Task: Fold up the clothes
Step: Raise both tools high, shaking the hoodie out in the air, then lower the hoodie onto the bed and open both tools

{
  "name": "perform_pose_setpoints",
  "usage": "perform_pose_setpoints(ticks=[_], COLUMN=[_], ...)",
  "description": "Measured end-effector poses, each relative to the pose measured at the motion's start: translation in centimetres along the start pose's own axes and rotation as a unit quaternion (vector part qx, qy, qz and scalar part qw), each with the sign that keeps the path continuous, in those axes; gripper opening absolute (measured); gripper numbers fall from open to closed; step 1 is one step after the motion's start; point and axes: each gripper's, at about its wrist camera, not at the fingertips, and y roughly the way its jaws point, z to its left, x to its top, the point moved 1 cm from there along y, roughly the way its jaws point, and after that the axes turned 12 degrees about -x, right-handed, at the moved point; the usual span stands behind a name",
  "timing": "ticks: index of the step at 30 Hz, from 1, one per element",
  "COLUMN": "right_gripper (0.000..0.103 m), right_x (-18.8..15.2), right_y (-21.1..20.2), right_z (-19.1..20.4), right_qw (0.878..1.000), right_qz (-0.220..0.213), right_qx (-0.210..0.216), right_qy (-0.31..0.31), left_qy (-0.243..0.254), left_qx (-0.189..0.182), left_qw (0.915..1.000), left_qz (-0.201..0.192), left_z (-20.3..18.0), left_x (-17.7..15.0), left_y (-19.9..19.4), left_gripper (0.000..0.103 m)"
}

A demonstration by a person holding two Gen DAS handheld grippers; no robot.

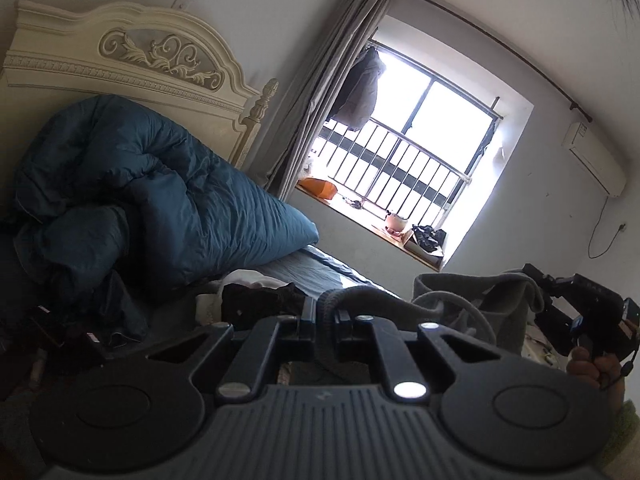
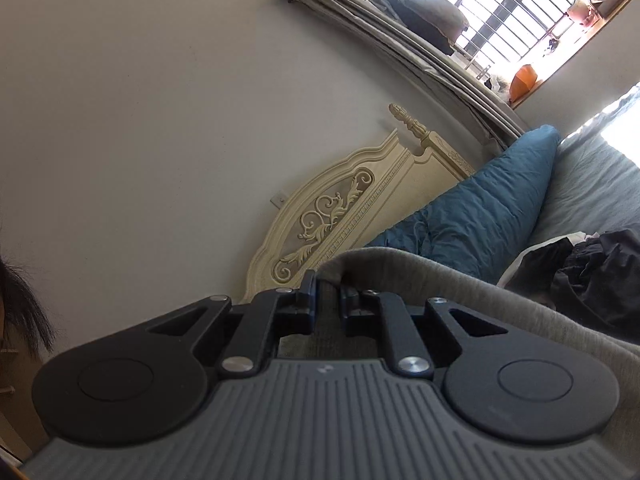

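Grey garment (image 1: 472,300) hangs in front of the left wrist camera, most of it hidden below the black body of the left gripper (image 1: 325,312), so its whole shape cannot be made out. Its ribbed hem sits between the two jaws, which are nearly together and clamped on it. At the right edge of this view the right gripper (image 1: 540,280) bites the garment's other end, with a hand (image 1: 592,364) half cut off beneath it. Behind lie a rumpled blue duvet (image 1: 160,192) heaped against the cream headboard (image 1: 132,60), a dark pile of clothes (image 1: 260,300) on the bed (image 1: 320,268), and a barred window (image 1: 420,152) with a grey curtain (image 1: 328,92).

From the right wrist camera the picture is rolled sideways. The grey garment (image 2: 460,300) drapes from the right gripper (image 2: 328,296) off toward the lower right, its far end out of frame. The jaws stand close and pinch the cloth's edge. The duvet (image 2: 480,216), headboard (image 2: 340,216) and dark clothes (image 2: 592,272) lie beyond; dark hair shows at the left edge.
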Motion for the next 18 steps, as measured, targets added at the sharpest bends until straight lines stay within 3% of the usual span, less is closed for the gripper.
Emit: perform_pose_setpoints(ticks=[3,6,12,18], right_gripper=[0.01,0.01,0.01,0.01], right_x=[-4.7,-9.9,-20.1,-27.0], right_y=[5.5,11.8,24.0,34.4], right_z=[-1.8,-4.6,-8.4,-12.8], right_qw=[0.998,0.988,0.96,0.925], right_qz=[0.056,0.127,0.237,0.304], right_qx=[-0.025,-0.068,-0.139,-0.211], right_qy=[0.03,0.054,0.055,0.083], left_qy=[-0.024,-0.063,-0.158,-0.211], left_qx=[0.056,0.106,0.182,0.227], left_qw=[0.9972,0.9879,0.9503,0.9203], left_qz=[0.044,0.094,0.197,0.24], left_z=[4.7,10.9,25.0,32.9], left_x=[-2.5,-5.9,-12.9,-16.7], left_y=[0.5,1.0,5.1,7.1], left_gripper=[0.008,0.008,0.008,0.008])
